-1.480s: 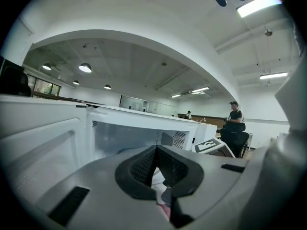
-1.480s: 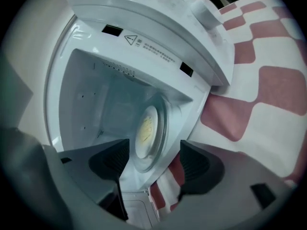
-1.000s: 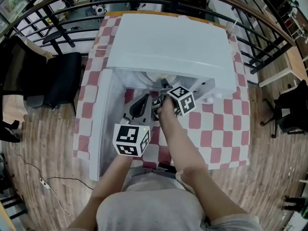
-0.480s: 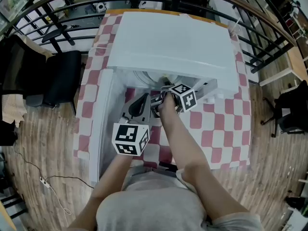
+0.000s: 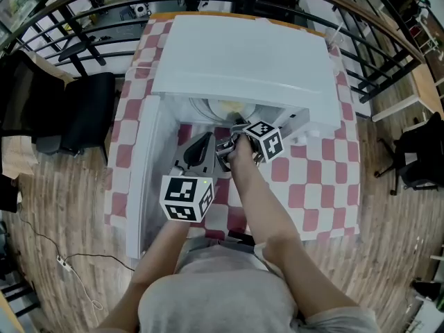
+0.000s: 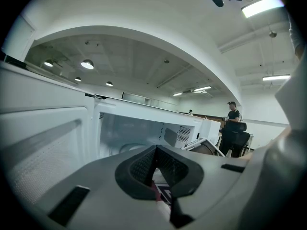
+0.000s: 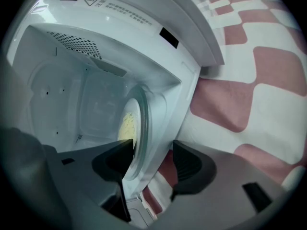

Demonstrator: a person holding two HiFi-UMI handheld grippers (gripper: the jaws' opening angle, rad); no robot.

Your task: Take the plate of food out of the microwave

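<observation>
The white microwave [image 5: 243,54] stands with its door [image 5: 142,179] swung open to the left. Inside it lies a clear plate [image 7: 139,110] with yellow food [image 7: 125,126], also visible from above as the plate [image 5: 225,107]. My right gripper [image 7: 151,164] is at the cavity's mouth, its jaws on either side of the plate's near rim. They have just been closing and stand apart, with a gap at the outer pad. My left gripper [image 6: 156,166] hovers in front of the opening, pads together and nothing between them. In the head view it is the left gripper [image 5: 201,150].
The microwave sits on a table with a red-and-white checked cloth [image 5: 319,186]. A black chair [image 5: 87,116] stands to the left and metal railings run behind. A person [image 6: 233,123] stands far off across the room.
Both grippers keep their places. The head view has shifted slightly, so more of the plate shows inside the microwave.
</observation>
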